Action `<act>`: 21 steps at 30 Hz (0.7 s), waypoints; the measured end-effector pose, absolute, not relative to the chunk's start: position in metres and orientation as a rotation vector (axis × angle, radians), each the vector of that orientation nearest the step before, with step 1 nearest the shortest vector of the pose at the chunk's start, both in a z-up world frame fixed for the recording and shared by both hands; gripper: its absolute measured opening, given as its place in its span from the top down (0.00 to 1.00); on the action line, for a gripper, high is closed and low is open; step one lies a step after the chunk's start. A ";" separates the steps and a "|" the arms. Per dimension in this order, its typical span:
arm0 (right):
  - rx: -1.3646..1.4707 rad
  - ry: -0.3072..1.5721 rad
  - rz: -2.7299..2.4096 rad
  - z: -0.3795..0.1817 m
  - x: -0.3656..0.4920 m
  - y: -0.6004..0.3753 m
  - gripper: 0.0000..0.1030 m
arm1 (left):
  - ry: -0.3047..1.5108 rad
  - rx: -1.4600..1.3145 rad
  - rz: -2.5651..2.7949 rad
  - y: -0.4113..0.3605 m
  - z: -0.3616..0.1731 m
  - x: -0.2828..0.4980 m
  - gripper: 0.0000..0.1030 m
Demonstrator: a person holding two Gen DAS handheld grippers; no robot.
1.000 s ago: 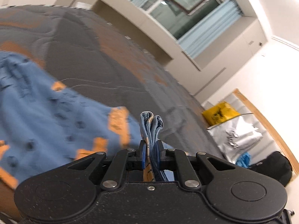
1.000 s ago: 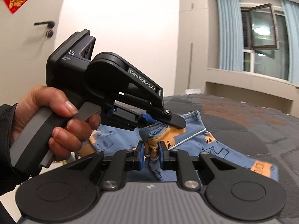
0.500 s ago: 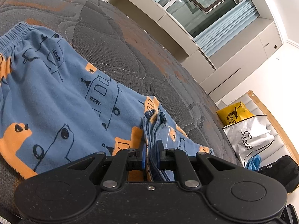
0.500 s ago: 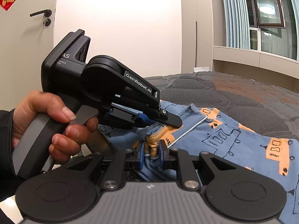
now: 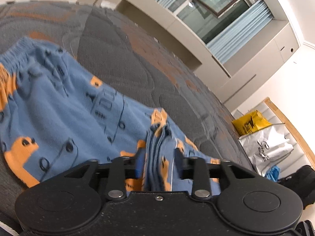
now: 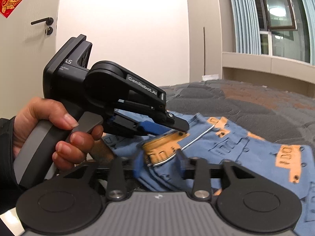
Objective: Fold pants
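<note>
Blue pants (image 5: 59, 118) with orange prints lie spread on the grey quilted bed (image 5: 137, 59). A folded bunch of their fabric stands up between the fingers of my left gripper (image 5: 158, 157). Its jaws are opening and the pads have come off the cloth. In the right wrist view the pants (image 6: 246, 147) lie to the right. My right gripper (image 6: 159, 165) is opening too, with an orange cuff and a white cord lying loose between its fingers. The left gripper (image 6: 177, 126) hovers just over that same cuff, held by a hand (image 6: 59, 133).
The bed (image 6: 256, 102) runs back toward a window ledge. Beyond the bed's far side stand a yellow bag (image 5: 250, 122), a silver-white bag (image 5: 265, 145) and a black bag (image 5: 301, 179). A door (image 6: 29, 39) is behind the hand.
Both grippers were pinched tight on bunched fabric; now both sets of jaws have spread and the cloth sags between them. A second ago the pants were settling onto the bed.
</note>
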State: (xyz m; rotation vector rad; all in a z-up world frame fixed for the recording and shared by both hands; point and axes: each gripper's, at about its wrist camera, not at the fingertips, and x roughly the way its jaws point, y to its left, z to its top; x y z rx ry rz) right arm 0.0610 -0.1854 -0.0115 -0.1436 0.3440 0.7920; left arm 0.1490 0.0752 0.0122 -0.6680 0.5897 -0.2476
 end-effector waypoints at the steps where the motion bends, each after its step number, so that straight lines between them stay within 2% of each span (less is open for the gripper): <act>1: -0.154 0.325 0.781 -0.009 0.059 -0.189 0.33 | 0.571 -0.655 -0.232 0.075 0.016 0.147 0.38; 2: -0.165 0.307 0.773 -0.008 0.057 -0.193 0.28 | 0.552 -0.636 -0.216 0.075 0.020 0.146 0.32; 3: -0.186 0.277 0.752 -0.005 0.055 -0.199 0.19 | 0.532 -0.610 -0.198 0.074 0.024 0.145 0.22; 4: -0.205 0.255 0.729 -0.003 0.054 -0.205 0.10 | 0.517 -0.575 -0.180 0.071 0.028 0.146 0.17; 7: -0.272 0.201 0.591 0.004 0.059 -0.226 0.01 | 0.488 -0.437 -0.121 0.058 0.037 0.152 0.06; 9: -0.290 0.201 0.479 0.007 0.070 -0.241 0.00 | 0.484 -0.334 -0.091 0.046 0.038 0.159 0.03; 15: -0.357 0.318 0.243 0.009 0.128 -0.268 0.00 | 0.539 -0.054 0.022 0.016 0.027 0.180 0.02; 21: -0.412 0.428 0.099 0.007 0.177 -0.278 0.00 | 0.557 -0.119 0.015 0.029 0.019 0.180 0.00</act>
